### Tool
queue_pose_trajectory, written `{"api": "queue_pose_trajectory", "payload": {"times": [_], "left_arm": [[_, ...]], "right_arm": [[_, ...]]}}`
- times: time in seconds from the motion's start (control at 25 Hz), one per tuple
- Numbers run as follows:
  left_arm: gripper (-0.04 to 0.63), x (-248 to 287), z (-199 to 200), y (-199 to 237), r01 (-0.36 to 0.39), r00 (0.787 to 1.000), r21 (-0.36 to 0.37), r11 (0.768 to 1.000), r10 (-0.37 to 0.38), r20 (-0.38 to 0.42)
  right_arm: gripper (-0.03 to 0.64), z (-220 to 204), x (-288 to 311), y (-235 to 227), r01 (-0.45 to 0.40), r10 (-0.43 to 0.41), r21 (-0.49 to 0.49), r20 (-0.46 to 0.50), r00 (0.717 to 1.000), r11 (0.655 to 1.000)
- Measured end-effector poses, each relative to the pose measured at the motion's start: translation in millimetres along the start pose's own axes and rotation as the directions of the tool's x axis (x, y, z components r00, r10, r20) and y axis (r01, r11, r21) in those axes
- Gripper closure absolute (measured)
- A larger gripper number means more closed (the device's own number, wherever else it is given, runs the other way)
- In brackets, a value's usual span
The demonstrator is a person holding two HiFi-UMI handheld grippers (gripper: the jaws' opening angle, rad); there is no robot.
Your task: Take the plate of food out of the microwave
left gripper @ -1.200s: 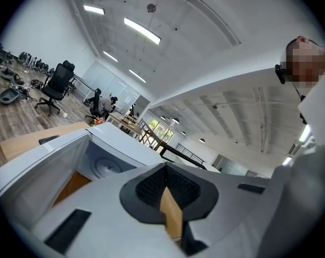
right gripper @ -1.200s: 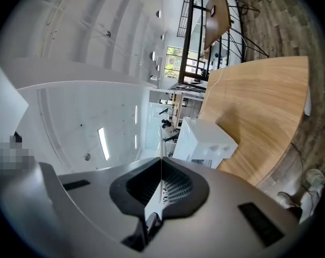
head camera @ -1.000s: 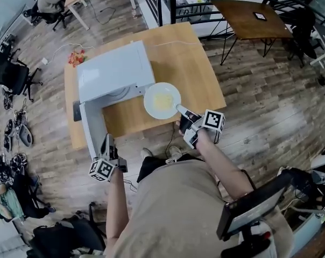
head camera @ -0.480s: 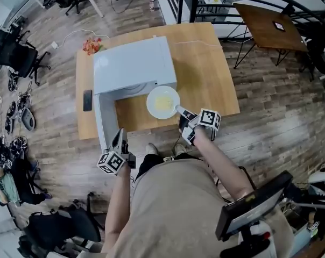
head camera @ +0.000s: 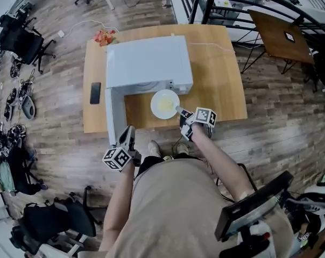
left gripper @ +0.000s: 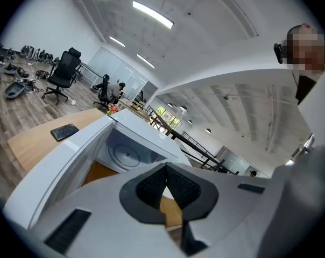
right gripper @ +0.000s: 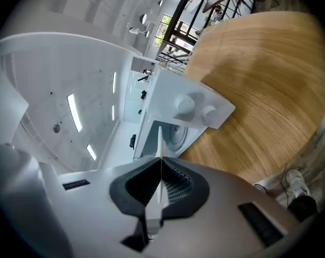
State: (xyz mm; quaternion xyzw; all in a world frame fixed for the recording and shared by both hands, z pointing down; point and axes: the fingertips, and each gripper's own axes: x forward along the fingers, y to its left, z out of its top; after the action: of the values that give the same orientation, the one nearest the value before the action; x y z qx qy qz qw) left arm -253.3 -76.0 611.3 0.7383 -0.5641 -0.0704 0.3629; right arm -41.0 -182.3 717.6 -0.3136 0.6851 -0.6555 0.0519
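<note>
- Bench (head camera: pixel 216 85): wood top. It carries the white microwave (head camera: pixel 149 63) on its far-left part, and the near-right stretch is bare. A dark phone (head camera: pixel 95 93) lies just left of the microwave.
- Microwave: the door (head camera: pixel 115 117) is swung wide and sticks out toward you on the left. What shows of the cavity in both gripper views holds only the turntable (left gripper: pixel 125 156).
- Plate (head camera: pixel 155 104): white, with yellow food (head camera: pixel 165 105) on it. It is just in front of the opening, clear of the cavity and over the bench. I cannot tell whether it rests on the wood or hangs just above it.
- Right claw (head camera: pixel 181 112): closed on the plate's near rim. The right gripper view shows the rim as a thin white edge pinched between the pads.
- Left claw (head camera: pixel 128 132): jaws together with nothing between them. It is just beside the door's free end, and I cannot tell whether it touches the door.

Progress, as I judge it: the main step looks done, since you have the plate out of the microwave. What remains is to settle it flat on the bench, if it is not down already, and then let go of the rim. Keep the plate level until then, because a one-sided pinch on a loaded plate invites a tip. The door stands open, and the task does not ask you to shut it.
</note>
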Motion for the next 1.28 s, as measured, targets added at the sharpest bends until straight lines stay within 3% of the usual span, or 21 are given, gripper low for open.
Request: {"api": "queue_pose_trajectory", "payload": {"times": [0.44,0.92,1.04,1.2,1.28], "left_arm": [[0.592,-12.9,-6.3,20.2,0.004,0.999,-0.015,1.0,-0.005,-0.036],[0.592,-29.0,3.0,14.5,0.05,0.997,-0.003,0.999,-0.05,-0.051],[0.592,-31.4,4.2,15.3,0.051,0.997,0.008,0.999,-0.051,-0.063],[0.592,-31.2,7.6,13.7,0.074,0.994,0.021,0.997,-0.073,-0.075],[0.592,-32.4,14.0,9.3,0.096,0.993,0.022,0.995,-0.094,-0.072]], "right_arm": [[0.603,-23.1,60.2,-73.8,0.111,-0.111,0.063,-0.015,0.994,0.992],[0.603,-33.6,80.4,-144.7,0.287,-0.287,0.014,0.005,0.958,0.958],[0.602,-35.0,88.7,-151.8,0.347,-0.347,-0.066,0.016,0.938,0.935],[0.596,-37.6,104.1,-158.8,0.443,-0.448,-0.218,0.028,0.893,0.869],[0.552,-39.0,112.4,-159.0,0.46,-0.468,-0.261,0.036,0.883,0.849]]}}
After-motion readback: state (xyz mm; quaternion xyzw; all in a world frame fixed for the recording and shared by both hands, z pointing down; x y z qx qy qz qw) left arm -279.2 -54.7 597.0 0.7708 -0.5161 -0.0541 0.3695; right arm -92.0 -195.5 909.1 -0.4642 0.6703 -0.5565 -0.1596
